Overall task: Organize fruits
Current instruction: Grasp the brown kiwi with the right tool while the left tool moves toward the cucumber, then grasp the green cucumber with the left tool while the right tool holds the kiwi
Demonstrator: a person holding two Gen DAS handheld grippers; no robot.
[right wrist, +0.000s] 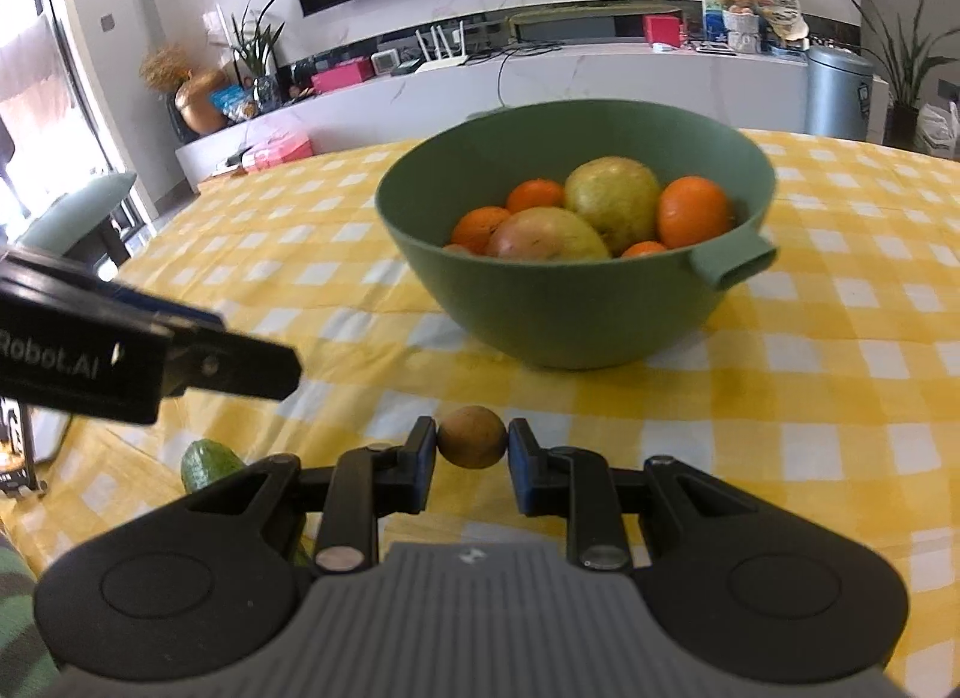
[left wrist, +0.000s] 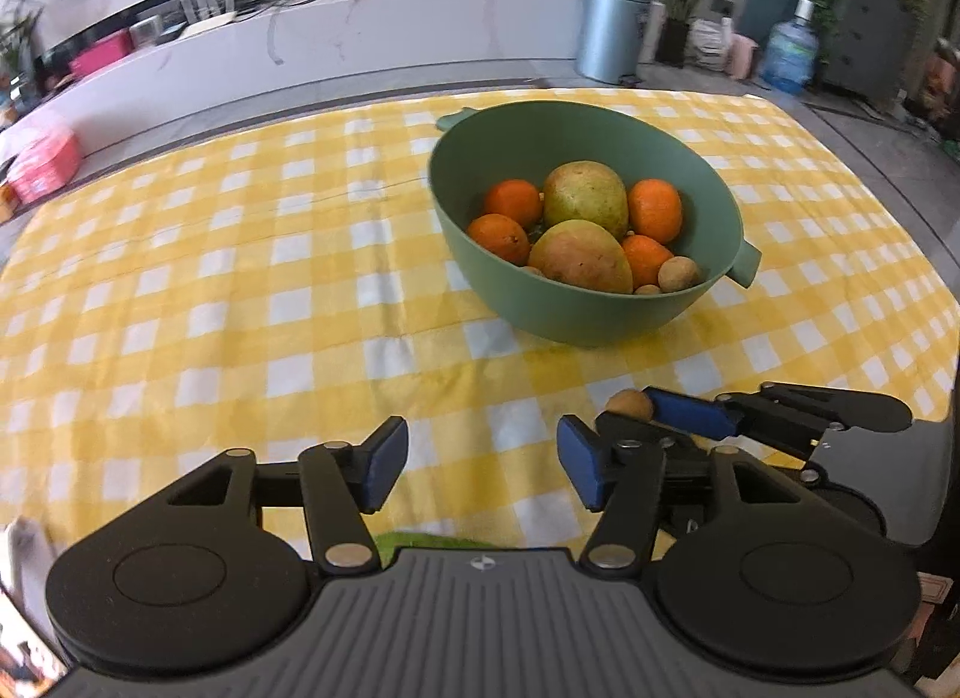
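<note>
A green bowl [left wrist: 456, 230] [right wrist: 558, 314] stands on the yellow checked tablecloth. It holds two mangoes [left wrist: 585, 200], several oranges [left wrist: 655, 202] and small brown fruits [left wrist: 678, 273]. My right gripper [right wrist: 473, 446] is shut on a small round brown fruit [right wrist: 472, 437] just in front of the bowl, low over the cloth; it also shows in the left wrist view [left wrist: 630, 405]. My left gripper [left wrist: 483, 461] is open and empty, beside the right one.
A green fruit [right wrist: 210, 461] lies on the cloth at the near left, partly hidden under my grippers. The yellow checked cloth [left wrist: 240, 278] covers the table. A chair [right wrist: 78, 218] stands at the left edge. A long white counter runs behind.
</note>
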